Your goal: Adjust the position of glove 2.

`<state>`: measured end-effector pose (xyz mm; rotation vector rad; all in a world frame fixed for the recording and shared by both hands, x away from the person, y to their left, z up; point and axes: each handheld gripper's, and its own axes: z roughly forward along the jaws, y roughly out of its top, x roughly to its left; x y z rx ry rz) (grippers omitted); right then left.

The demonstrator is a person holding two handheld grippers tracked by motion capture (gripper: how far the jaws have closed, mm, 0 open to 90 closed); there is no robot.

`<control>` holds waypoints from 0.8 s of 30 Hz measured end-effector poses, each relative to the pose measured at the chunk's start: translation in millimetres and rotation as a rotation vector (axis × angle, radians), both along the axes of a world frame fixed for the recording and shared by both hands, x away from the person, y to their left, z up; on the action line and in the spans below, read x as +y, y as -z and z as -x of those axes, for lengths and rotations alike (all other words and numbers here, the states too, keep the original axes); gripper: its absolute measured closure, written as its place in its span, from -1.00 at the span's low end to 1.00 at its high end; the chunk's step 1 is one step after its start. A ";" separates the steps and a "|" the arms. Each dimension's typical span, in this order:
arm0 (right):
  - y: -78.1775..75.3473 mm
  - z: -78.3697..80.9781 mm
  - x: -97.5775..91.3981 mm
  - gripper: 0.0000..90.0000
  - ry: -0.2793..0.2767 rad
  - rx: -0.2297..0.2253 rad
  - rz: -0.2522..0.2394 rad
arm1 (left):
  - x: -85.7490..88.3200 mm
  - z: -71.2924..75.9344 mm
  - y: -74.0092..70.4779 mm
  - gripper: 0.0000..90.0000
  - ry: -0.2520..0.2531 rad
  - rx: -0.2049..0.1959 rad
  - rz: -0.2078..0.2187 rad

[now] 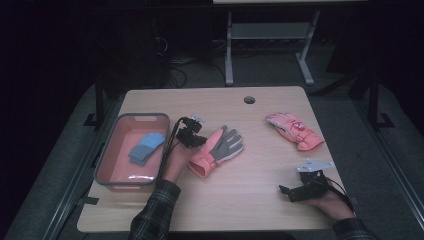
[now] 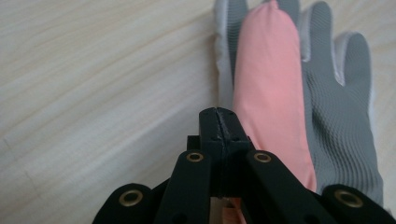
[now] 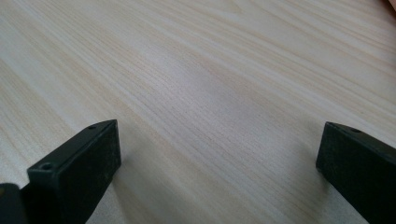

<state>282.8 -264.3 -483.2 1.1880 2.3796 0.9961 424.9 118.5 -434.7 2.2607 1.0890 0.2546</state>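
Observation:
A pink and grey glove (image 1: 220, 147) lies palm up in the middle of the wooden table (image 1: 240, 200). My left gripper (image 1: 196, 134) hovers at the glove's left edge. In the left gripper view its jaws (image 2: 218, 122) are pressed together with nothing seen between the tips, and the glove (image 2: 275, 93) runs along their right side. A second pink glove (image 1: 295, 131) lies at the right rear. My right gripper (image 1: 290, 192) rests near the front right edge; its jaws (image 3: 219, 140) stand wide apart over bare wood.
A pink bin with a grey rim (image 1: 115, 125) stands on the table's left side and holds a blue glove (image 1: 147, 146). A cable hole (image 1: 249, 99) sits near the far edge. Desk legs and cables stand on the dark floor behind.

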 end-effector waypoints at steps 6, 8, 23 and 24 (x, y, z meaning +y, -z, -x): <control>0.0 0.1 0.1 -1.00 0.000 0.000 0.000 | -6.2 17.3 -4.8 0.99 0.088 0.025 -0.026; 0.0 0.0 0.1 -1.00 0.000 0.000 0.000 | -7.3 23.6 -5.0 0.99 0.106 0.029 -0.013; 0.0 -0.2 0.1 -1.00 -0.001 0.000 0.000 | -17.2 63.5 0.0 0.99 0.265 0.087 0.074; 0.1 -0.6 0.1 -1.00 -0.004 -0.004 0.001 | -19.1 65.2 0.0 0.99 0.298 0.092 0.060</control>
